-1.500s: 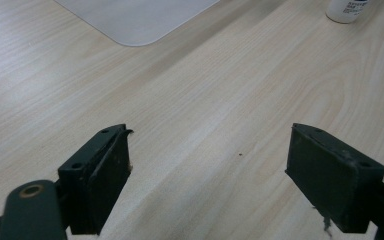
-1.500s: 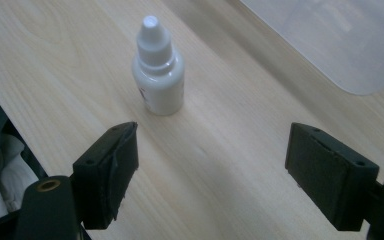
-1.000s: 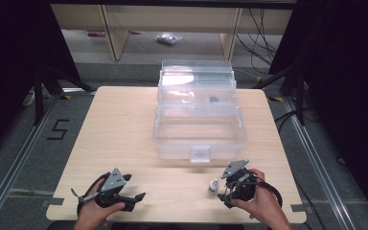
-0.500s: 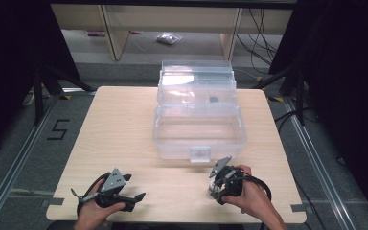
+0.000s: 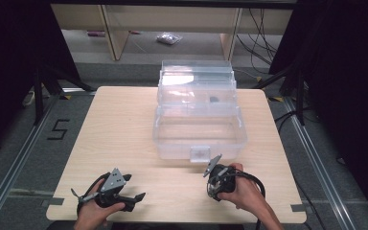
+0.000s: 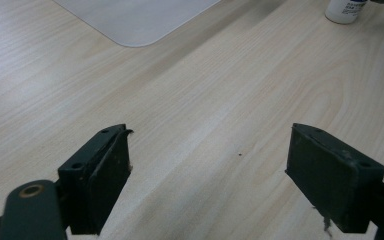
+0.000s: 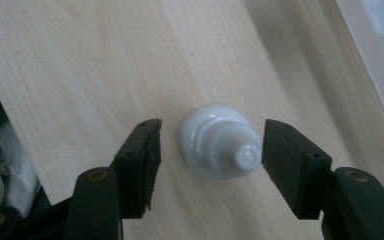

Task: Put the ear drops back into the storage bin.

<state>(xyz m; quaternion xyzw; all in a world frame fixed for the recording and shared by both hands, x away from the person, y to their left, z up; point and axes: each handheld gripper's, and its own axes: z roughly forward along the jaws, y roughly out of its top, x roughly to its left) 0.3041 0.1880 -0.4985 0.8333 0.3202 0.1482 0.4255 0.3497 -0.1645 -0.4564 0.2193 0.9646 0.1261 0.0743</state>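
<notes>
A small white bottle (image 7: 222, 150) with a ribbed cap stands upright on the wooden table (image 5: 124, 124). My right gripper (image 7: 211, 134) points down over it, and its jaws have just been closing. The bottle sits between them with a gap at the left pad and the right pad very near, so nothing is gripped. In the high view the right gripper (image 5: 212, 187) covers the bottle near the front edge. My left gripper (image 5: 135, 187) rests at the front left, wide open and holding nothing (image 6: 207, 140). The bottle (image 6: 345, 9) also shows far off in the left gripper view.
A clear plastic tiered box (image 5: 199, 143) stands open at the table's middle, a small dark item (image 5: 214, 99) in its upper tray. Its latch (image 5: 200, 154) faces the front edge. Metal rails and cables run on the floor at both sides.
The right gripper moved left and tipped down over the white bottle, and its jaws narrowed around it. The left gripper stayed where it was.
</notes>
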